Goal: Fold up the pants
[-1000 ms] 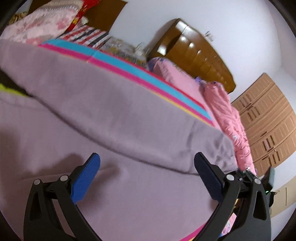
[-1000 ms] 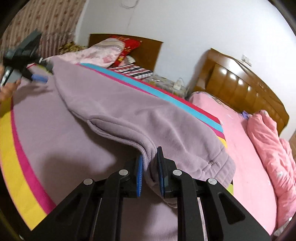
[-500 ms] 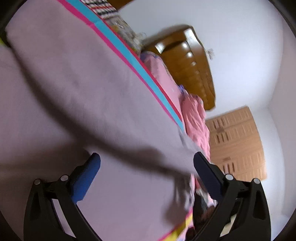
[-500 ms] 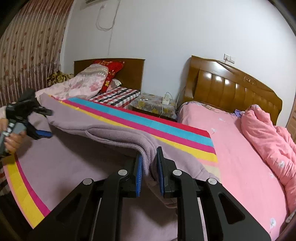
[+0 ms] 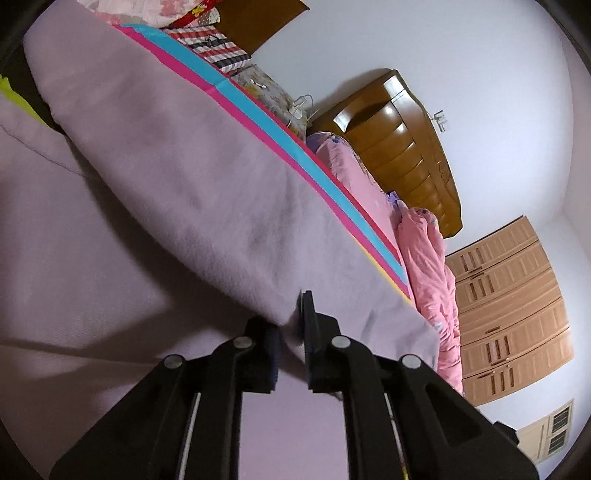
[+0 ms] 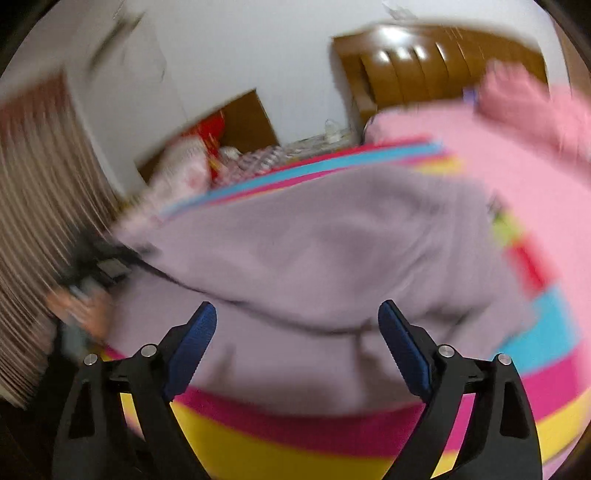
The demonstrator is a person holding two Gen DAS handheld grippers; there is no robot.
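The lilac fleece pants [image 5: 192,192] lie across a bed with a striped sheet [image 5: 258,118]. In the left wrist view my left gripper [image 5: 291,332] is shut on an edge of the pants fabric, which runs up and away from the jaws in a fold. In the blurred right wrist view my right gripper [image 6: 295,343] is open and empty above the near part of the pants [image 6: 314,251]. The left gripper and the hand holding it [image 6: 88,280] show at the far left of that view, at the pants' other end.
A pink duvet [image 5: 424,258] lies on the neighbouring bed with a wooden headboard [image 5: 406,147]. Pillows [image 5: 177,7] sit at the head of the striped bed. A nightstand [image 5: 273,92] stands between the beds. A wardrobe [image 5: 517,302] stands at the right. A curtain [image 6: 37,221] hangs at the left.
My left gripper has shut on the pants fabric. My right gripper has opened, let go of the pants edge and is moving fast, so its view is blurred.
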